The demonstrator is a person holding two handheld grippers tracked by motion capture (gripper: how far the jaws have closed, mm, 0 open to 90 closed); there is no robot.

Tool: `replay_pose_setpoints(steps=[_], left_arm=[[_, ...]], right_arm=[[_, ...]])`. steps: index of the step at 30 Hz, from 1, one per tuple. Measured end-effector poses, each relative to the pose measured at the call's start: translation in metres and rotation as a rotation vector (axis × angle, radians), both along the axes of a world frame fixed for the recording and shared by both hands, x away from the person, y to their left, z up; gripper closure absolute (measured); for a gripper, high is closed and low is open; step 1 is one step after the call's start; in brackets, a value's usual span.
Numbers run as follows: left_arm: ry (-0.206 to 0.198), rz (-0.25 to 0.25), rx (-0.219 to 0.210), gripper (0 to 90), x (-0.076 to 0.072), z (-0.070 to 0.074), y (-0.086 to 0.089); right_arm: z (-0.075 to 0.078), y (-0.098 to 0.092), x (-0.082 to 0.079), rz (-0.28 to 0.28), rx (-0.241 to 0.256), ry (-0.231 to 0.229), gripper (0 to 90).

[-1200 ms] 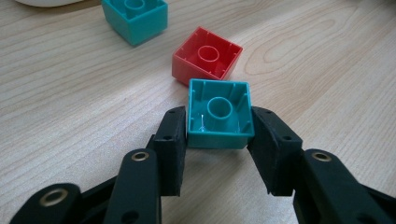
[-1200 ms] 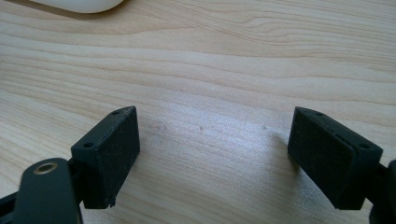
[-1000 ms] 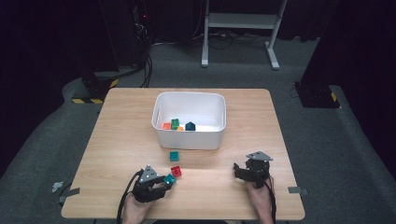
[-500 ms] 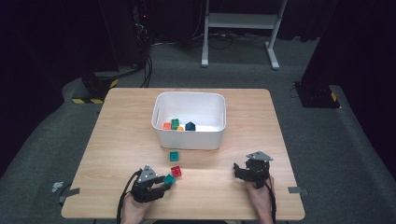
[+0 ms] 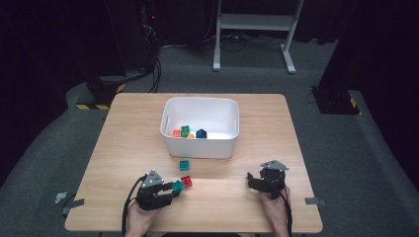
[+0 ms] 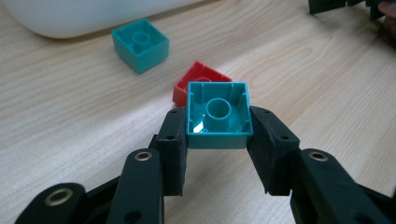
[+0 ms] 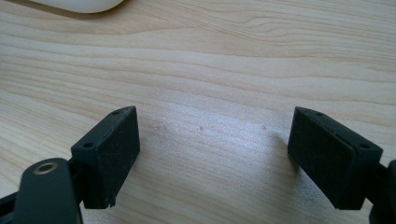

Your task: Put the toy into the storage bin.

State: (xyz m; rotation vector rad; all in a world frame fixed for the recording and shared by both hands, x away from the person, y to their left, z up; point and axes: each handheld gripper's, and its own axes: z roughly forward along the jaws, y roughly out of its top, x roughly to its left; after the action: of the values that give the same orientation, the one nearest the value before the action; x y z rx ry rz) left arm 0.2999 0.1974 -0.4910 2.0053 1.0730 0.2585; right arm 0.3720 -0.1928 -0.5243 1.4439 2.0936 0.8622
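We see the L gripper (image 5: 170,190) near the table's (image 5: 123,133) front edge w/ a teal block (image 5: 177,185) at its tips, touching a red block (image 5: 187,181). A second teal block (image 5: 184,165) sits just before the white bin (image 5: 200,145). R gripper (image 5: 258,180) well apart.

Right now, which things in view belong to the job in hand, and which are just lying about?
In the job:
- teal block, clamped in the left hand-held gripper
- red block and second teal block loose on the table
- white bin, with blocks already inside

Just about:
- right hand-held gripper, open and idle
- white stand and cables on the floor beyond
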Motion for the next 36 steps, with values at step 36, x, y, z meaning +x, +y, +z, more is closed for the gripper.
replay_pose_setpoints(steps=[36], left_arm=[[-0.051,0.019,-0.098,58.7,0.055,0.088,0.015]], right_arm=[[0.0,0.0,0.0,0.0,0.0,0.0,16.6]])
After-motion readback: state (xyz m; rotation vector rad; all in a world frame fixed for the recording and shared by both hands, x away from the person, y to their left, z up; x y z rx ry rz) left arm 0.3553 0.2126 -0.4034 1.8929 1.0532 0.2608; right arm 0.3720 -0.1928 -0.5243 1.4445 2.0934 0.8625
